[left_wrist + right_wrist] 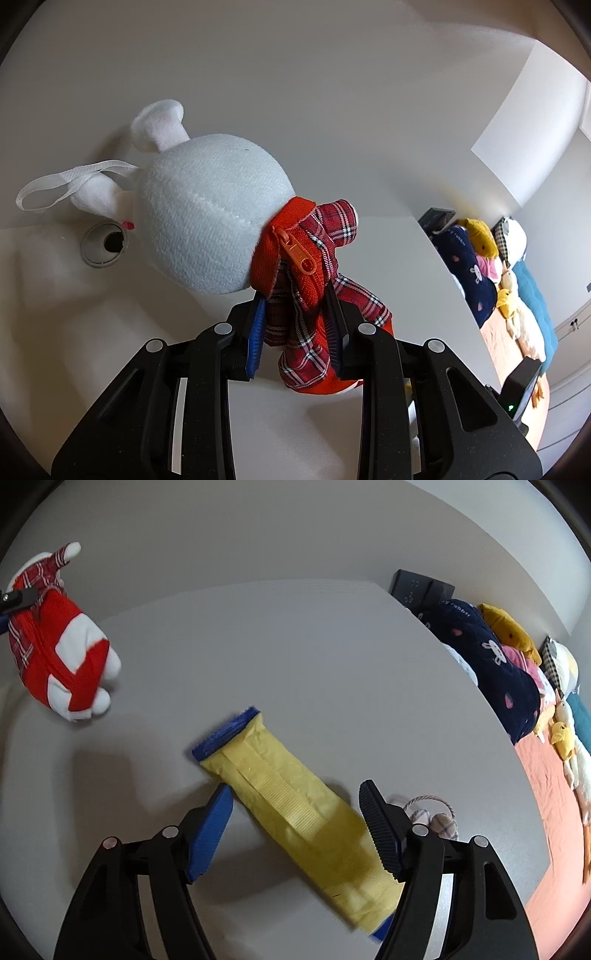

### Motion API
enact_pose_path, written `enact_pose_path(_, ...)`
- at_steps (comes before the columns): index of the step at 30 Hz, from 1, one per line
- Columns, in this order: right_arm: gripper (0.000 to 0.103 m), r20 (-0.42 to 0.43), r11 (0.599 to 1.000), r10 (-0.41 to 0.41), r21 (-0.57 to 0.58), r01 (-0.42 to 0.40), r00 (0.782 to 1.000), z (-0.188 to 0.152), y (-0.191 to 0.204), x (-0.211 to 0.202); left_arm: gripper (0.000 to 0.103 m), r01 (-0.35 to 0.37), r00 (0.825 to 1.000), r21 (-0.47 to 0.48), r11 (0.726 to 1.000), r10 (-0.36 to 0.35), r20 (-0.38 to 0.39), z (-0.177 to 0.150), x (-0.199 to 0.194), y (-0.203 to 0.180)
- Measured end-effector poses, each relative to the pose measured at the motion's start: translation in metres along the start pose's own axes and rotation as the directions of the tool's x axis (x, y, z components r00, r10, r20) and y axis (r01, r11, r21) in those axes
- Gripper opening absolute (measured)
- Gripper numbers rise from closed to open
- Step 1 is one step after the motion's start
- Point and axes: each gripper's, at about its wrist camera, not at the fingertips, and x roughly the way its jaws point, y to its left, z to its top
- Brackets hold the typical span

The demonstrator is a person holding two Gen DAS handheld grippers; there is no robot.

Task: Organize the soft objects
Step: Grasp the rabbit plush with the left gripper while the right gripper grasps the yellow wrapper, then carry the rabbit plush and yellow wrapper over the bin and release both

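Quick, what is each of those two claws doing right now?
Left gripper: closed on the plush rabbit, pinching its plaid clothing.
Right gripper: open, straddling the yellow packet, not gripping it.

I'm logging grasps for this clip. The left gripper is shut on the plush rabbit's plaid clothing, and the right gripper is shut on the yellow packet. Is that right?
Not quite. The right gripper is open: in the right wrist view its fingers stand on either side of the yellow packet lying on the table, not closed on it. The left gripper is indeed shut on the plush rabbit by its plaid clothing.
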Motion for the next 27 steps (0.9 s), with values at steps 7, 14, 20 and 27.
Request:
enact_pose_path(7, 0.044, -0.005, 0.996, 0.06, 0.073, -0.059, 0.998, -0.003, -0.005, -0.001, 0.028, -0.003, 1.0, 0.008, 1.0, 0.003, -0.009, -0.002, 0.003, -0.001)
enact_pose_path(14, 0.018, -0.009, 0.992, 0.087, 0.095, -0.086, 0.996, -0.004, -0.006, -0.006, 0.028, 0.006, 0.999, 0.03, 1.0, -0.005, -0.037, -0.009, 0.007, -0.008)
enact_pose_path(20, 0.015, 0.007, 0.99, 0.074, 0.12, -0.074, 0.997, -0.008, -0.005, -0.018, 0.028, 0.011, 1.0, 0.054, 0.999, -0.01, -0.018, -0.011, -0.006, -0.012)
enact_pose_path(27, 0.015, 0.052, 0.986, 0.032, 0.159, -0.04, 0.998, -0.014, 0.001, -0.053, 0.028, 0.027, 1.0, 0.088, 0.996, -0.026, -0.015, -0.02, -0.025, -0.015)
